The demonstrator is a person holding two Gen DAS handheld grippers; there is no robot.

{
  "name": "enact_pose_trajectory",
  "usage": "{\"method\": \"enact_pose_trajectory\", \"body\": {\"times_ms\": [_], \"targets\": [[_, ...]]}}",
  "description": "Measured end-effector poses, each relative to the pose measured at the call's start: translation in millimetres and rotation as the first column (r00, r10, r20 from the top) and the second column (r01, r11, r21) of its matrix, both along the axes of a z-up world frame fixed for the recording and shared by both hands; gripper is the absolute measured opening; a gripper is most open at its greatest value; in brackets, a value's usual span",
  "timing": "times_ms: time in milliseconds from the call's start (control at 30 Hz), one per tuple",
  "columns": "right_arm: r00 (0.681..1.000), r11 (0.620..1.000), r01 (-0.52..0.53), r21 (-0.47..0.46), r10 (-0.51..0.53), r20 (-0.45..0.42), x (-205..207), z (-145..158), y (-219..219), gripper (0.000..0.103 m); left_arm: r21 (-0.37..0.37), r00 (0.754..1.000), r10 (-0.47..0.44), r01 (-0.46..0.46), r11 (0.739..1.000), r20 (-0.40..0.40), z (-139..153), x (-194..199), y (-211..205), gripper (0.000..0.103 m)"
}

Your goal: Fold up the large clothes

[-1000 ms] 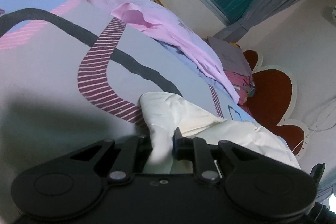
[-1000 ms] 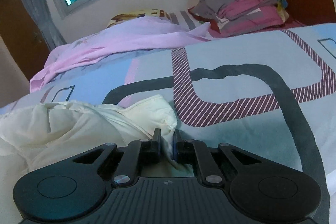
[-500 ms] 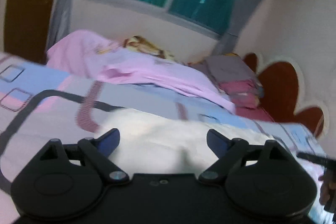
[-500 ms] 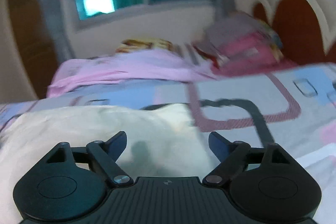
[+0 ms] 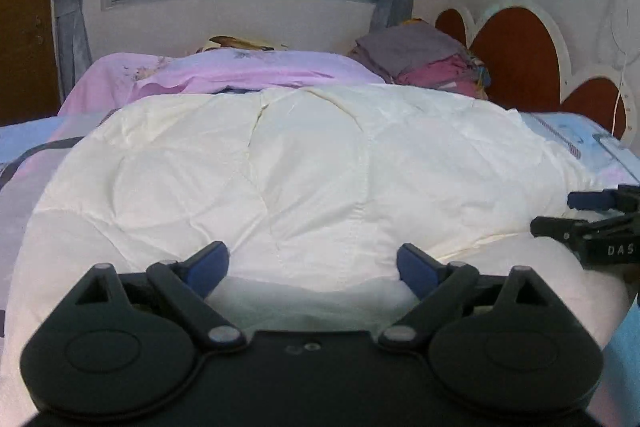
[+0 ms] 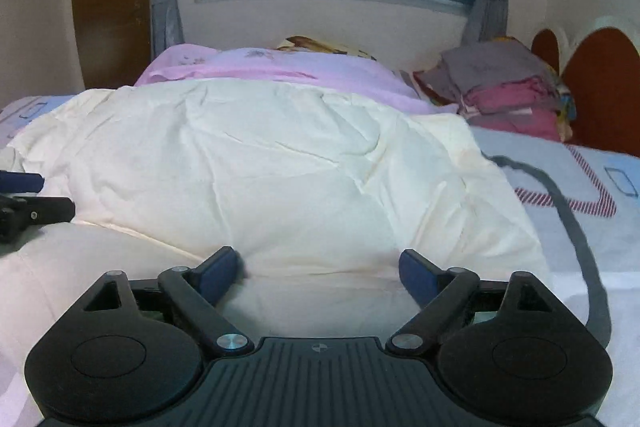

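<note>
The cream quilted cover (image 5: 304, 171) is lying spread across the patterned bedsheet (image 6: 592, 187), folded over itself, with a fold edge running across the near part in both wrist views. The left gripper (image 5: 313, 263) is hovering over the near edge with its jaws splayed wide, gripping nothing; the right gripper (image 6: 320, 267) is standing likewise, jaws wide apart and empty. From each gripper the bulk of the cover is extending toward twelve o'clock, its long axis running from nine to three o'clock across both views. In the left wrist view the right gripper is appearing at three o'clock, level with the fold edge; in the right wrist view the left gripper is showing at nine o'clock. The two tools are therefore sitting side by side along the near edge, neither clearly nearer to it. The cover's right-hand border is ending at about two o'clock of the right gripper, where the bedsheet is showing. The left-hand border is curving out near nine o'clock of the left gripper, though fisheye distortion is making its exact line uncertain. In judgement, the next fold is calling for each gripper to take its own end. A pink blanket (image 5: 240, 75) and stacked clothes (image 6: 500, 87) are lying beyond at twelve to one o'clock.
</note>
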State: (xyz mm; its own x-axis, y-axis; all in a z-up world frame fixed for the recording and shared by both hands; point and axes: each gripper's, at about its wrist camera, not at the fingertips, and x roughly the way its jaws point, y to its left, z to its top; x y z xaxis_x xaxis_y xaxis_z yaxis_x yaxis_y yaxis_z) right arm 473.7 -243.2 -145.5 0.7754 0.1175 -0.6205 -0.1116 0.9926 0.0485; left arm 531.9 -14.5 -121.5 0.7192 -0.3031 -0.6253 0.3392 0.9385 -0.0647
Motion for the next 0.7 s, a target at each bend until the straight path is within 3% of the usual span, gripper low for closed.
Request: {"method": "enact_pose_trajectory", "body": {"times_ms": [100, 200, 333, 433, 533, 700], "targets": [[0.997, 0.995, 0.082, 0.057, -0.083, 0.005, -9, 16, -19, 0.087, 0.01, 0.999, 0.038, -0.038, 0.999, -0.018, 10, -6, 9, 0.093], [0.987, 0.973, 0.153, 0.171, -0.16, 0.028, -43, 32, -54, 0.087, 0.008, 0.992, 0.116, -0.117, 0.993, 0.04, 27, -34, 33, 0.103], [0.961, 0.915, 0.267, 0.302, -0.274, -0.02, -91, 37, -106, 0.087, -0.017, 0.973, 0.227, -0.226, 0.974, 0.041, 35, -75, 74, 0.102], [0.945, 0.888, 0.324, 0.326, -0.323, -0.059, -117, 31, -123, 0.087, -0.012, 0.951, 0.308, -0.307, 0.952, 0.018, 33, -103, 93, 0.098], [0.934, 0.84, 0.354, 0.412, -0.339, -0.111, -134, 25, -132, 0.087, -0.047, 0.935, 0.355, -0.355, 0.934, -0.023, 28, -118, 109, 0.096], [0.916, 0.712, 0.397, 0.579, -0.345, -0.203, -145, 11, -145, 0.087, -0.155, 0.911, 0.393, -0.409, 0.899, -0.123, 24, -122, 125, 0.09]]}}
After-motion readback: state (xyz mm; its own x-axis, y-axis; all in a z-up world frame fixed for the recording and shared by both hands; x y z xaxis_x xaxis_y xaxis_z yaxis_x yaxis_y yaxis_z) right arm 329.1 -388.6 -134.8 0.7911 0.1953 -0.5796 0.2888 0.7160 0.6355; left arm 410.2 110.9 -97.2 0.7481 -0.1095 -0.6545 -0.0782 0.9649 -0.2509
